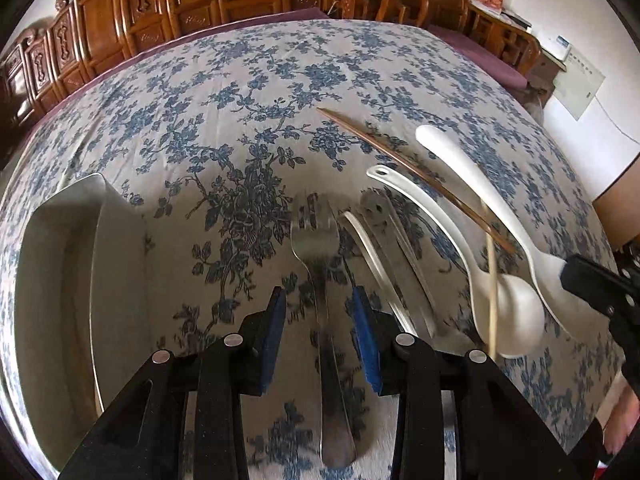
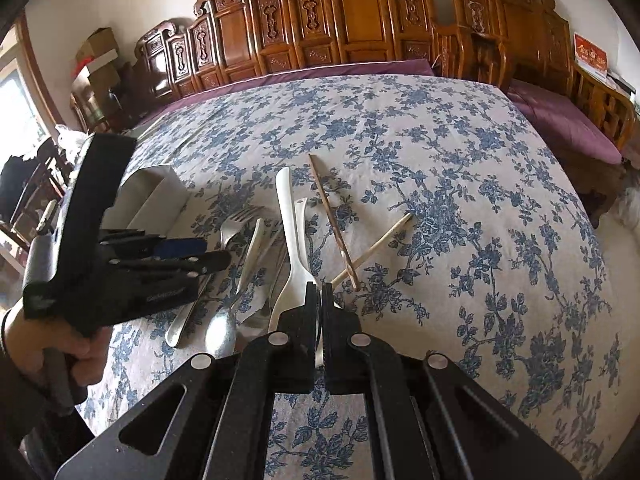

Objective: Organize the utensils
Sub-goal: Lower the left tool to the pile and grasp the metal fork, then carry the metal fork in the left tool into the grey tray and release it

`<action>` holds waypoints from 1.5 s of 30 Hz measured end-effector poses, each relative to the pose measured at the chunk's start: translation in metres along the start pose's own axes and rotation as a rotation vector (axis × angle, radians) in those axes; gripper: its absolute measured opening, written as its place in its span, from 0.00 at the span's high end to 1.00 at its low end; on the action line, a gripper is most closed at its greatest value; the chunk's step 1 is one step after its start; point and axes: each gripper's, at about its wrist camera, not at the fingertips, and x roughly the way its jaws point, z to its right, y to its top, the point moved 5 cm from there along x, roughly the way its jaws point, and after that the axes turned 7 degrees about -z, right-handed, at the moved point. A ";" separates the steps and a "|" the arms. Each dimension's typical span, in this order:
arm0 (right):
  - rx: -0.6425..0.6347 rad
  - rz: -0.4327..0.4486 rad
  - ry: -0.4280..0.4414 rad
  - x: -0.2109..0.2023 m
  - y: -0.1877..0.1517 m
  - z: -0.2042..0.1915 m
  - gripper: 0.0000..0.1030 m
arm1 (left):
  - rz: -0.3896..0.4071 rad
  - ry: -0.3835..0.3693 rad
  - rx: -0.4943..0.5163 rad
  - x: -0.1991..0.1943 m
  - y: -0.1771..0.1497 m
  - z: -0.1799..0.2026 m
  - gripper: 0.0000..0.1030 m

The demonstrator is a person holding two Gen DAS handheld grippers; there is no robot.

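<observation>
Left tool is hanging over the floral-cloth table, fingers parted and not gripping, the blue pads standing on either side of a metal fork that is lying flat on the cloth, tines pointing away. Pads are not pressing on the fork's handle.

Right tool is clenched on the bowl end of a long white spoon, its handle sticking forward over the pile. A second white spoon is lying just beside it. A metal spoon is resting between the fork and the white ones.

A dark chopstick and a pale chopstick are crossing each other right of the spoons.

A shiny metal holder is sitting at the left of the utensils; cannot tell its contents.

A person's hand is gripping the left tool's handle.
</observation>
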 end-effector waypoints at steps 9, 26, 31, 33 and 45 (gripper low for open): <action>-0.007 -0.002 0.011 0.001 -0.001 -0.006 0.97 | -0.005 0.010 0.005 0.008 0.002 0.000 0.81; -0.008 0.012 -0.011 -0.012 -0.001 -0.022 0.97 | 0.075 0.000 0.059 -0.046 -0.002 0.002 0.94; -0.022 0.028 -0.013 -0.021 0.004 -0.036 0.97 | 0.121 -0.011 0.048 -0.081 -0.001 -0.011 0.94; -0.029 0.034 -0.015 -0.025 0.006 -0.043 0.97 | 0.136 -0.013 0.042 -0.091 -0.002 -0.016 0.95; -0.042 0.050 -0.027 -0.035 0.012 -0.052 0.97 | 0.127 -0.029 0.063 -0.095 -0.012 -0.020 1.00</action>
